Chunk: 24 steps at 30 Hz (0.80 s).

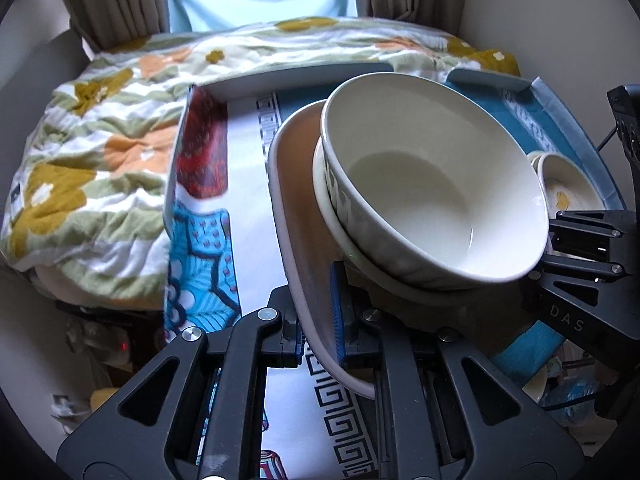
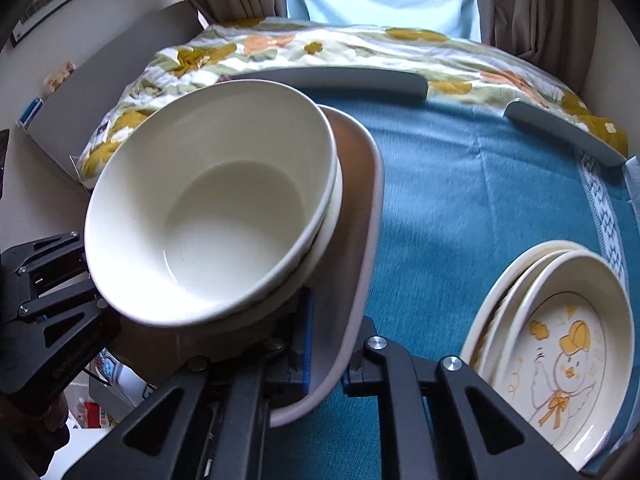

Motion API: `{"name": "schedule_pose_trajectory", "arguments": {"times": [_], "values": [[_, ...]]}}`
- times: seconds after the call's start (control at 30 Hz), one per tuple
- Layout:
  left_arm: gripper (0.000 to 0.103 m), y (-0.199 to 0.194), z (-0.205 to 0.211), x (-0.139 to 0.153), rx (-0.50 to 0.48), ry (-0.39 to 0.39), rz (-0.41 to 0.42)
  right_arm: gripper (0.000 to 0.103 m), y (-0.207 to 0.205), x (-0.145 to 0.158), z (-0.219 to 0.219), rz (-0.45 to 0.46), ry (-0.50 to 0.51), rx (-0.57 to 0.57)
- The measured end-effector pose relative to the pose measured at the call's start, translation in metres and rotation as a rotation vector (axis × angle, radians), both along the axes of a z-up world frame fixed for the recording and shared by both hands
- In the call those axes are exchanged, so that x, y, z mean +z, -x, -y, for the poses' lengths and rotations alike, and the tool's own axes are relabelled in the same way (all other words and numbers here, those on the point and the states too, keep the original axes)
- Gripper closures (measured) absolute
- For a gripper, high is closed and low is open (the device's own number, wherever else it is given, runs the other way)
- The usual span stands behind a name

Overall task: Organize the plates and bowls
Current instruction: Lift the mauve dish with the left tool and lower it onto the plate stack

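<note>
- The left gripper [image 1: 320, 332] is clamped on the near rim of a pale pinkish plate [image 1: 288, 208], one blue-padded finger on each face of the rim
- The right gripper [image 2: 324, 364] is clamped on the opposite rim of the same plate [image 2: 360, 240], so the plate hangs between the two tools, above the table
- On the plate sits a large white bowl [image 1: 432, 176], nested in a second, shallower white dish whose rim shows just beneath it; the same bowl [image 2: 208, 208] fills the left of the right wrist view
- The stack looks tilted in both views, though the fisheye lens makes the true angle hard to tell
- Judged progress: partway. The bowl, the dish and the plate are already gathered into one stack, and a separate pile of small dishes with a yellow cartoon chick [image 2: 560, 352] sits on the blue tablecloth [image 2: 460, 184] to the right
- Still to do, as I judge it: set the carried stack down, probably near that pile; no final spot is marked
- Writing: the letters "DAS" are readable on the other tool's body in the left wrist view; a longer word on the tool body in the right wrist view is too blurred to read with confidence
- A floral quilt [image 1: 100, 140] lies beyond the table's far edge
</note>
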State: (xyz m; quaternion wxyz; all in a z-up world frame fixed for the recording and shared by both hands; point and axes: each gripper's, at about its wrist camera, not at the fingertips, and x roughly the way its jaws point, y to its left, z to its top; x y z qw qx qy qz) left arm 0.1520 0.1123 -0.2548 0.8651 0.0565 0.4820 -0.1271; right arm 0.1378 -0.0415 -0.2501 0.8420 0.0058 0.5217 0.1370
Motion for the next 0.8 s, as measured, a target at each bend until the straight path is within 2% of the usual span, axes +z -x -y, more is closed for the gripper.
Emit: {"name": "schedule_pose_trajectory", "arguments": {"times": [0.27, 0.47, 0.63, 0.8], "values": [[0.094, 0.003, 0.031, 0.047, -0.024, -0.01, 0.073, 0.092, 0.008, 0.04, 0.028, 0.059, -0.024, -0.042], [0.094, 0.019, 0.082, 0.074, -0.036, -0.015, 0.118, 0.092, 0.022, 0.064, 0.071, 0.086, -0.03, -0.056], [0.094, 0.037, 0.132, 0.081, -0.03, 0.006, 0.119, 0.092, 0.039, 0.075, 0.119, 0.083, -0.013, -0.05], [0.094, 0.055, 0.183, 0.071, -0.027, 0.033, 0.099, 0.092, 0.057, 0.071, 0.166, 0.058, 0.016, -0.052]]}}
